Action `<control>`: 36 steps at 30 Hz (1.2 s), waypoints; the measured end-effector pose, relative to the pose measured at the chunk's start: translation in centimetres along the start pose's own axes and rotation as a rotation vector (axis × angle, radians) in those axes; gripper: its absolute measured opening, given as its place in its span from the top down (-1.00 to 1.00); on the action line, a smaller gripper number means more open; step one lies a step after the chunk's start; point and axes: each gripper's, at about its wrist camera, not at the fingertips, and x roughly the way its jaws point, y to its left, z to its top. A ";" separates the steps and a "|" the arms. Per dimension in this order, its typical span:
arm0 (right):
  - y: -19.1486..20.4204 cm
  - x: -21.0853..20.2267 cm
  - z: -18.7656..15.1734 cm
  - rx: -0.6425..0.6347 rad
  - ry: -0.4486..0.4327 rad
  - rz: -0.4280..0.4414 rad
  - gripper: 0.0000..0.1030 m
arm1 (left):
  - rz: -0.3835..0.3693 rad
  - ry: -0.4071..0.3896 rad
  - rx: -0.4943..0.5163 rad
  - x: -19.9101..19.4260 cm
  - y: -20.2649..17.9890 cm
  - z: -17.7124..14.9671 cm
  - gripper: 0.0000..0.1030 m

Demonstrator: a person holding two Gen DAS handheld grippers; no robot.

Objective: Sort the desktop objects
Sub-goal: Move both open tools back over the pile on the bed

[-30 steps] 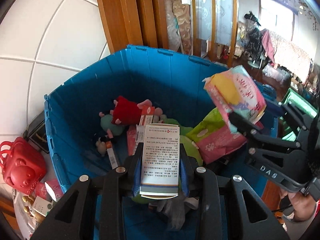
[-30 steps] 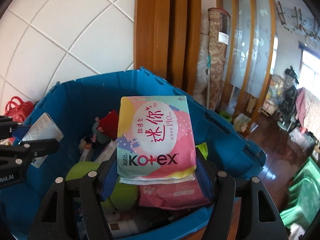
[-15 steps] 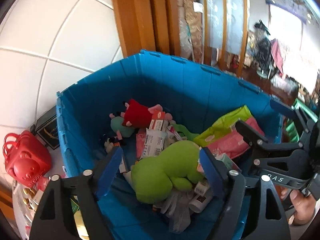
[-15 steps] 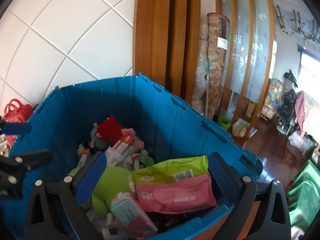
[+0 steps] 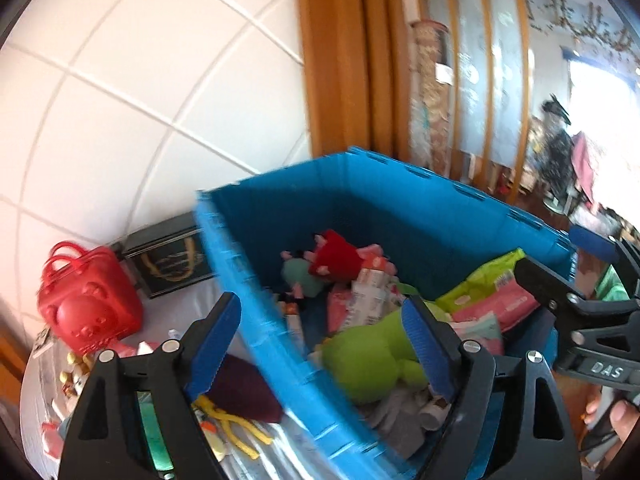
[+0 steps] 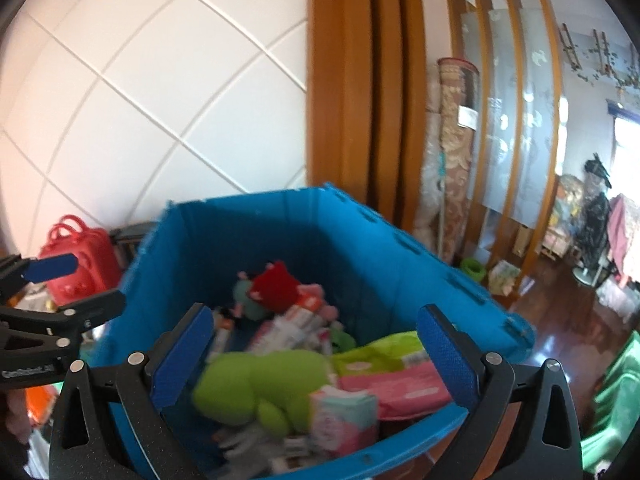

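Observation:
The blue bin [image 5: 400,208] [image 6: 248,232] holds a green plush [image 5: 368,356] [image 6: 264,376], a red plush [image 5: 336,256] [image 6: 276,286], a white and red box [image 5: 368,280], a pink pack [image 6: 400,384] and a pastel pack [image 6: 344,412] by the near wall. My left gripper [image 5: 320,320] is open and holds nothing. It straddles the bin's left wall, one finger over the table and one over the green plush. My right gripper [image 6: 316,324] hangs open and bare above the bin's near side.
Left of the bin, a red bag [image 5: 84,304] and a black box [image 5: 168,264] stand by the tiled wall. A maroon cloth [image 5: 240,388], a yellow item [image 5: 232,428] and small trinkets lie on the table. A wooden door frame [image 6: 360,80] rises behind the bin.
Both grippers opened and let go: the white box and the pastel pack dropped into the bin. The left gripper swung left over the bin's wall; the right one rose and drew back.

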 end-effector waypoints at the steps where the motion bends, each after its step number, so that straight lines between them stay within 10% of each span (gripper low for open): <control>1: 0.8 -0.2 0.0 -0.002 -0.003 0.015 -1.00 | 0.017 -0.013 -0.016 -0.7 1.0 -0.4 -0.61; 17: 17.1 -2.9 -0.4 -0.099 -0.018 0.267 -1.00 | 0.267 0.003 -0.251 -6.4 19.2 -12.4 -0.61; 31: 30.8 5.4 -10.3 -0.183 0.323 0.372 -1.00 | 0.585 0.369 -0.612 -8.7 39.4 -35.3 -0.61; 36: 32.7 7.8 -14.8 -0.212 0.444 0.346 -1.00 | 0.590 0.415 -0.649 -8.9 41.7 -39.1 -0.61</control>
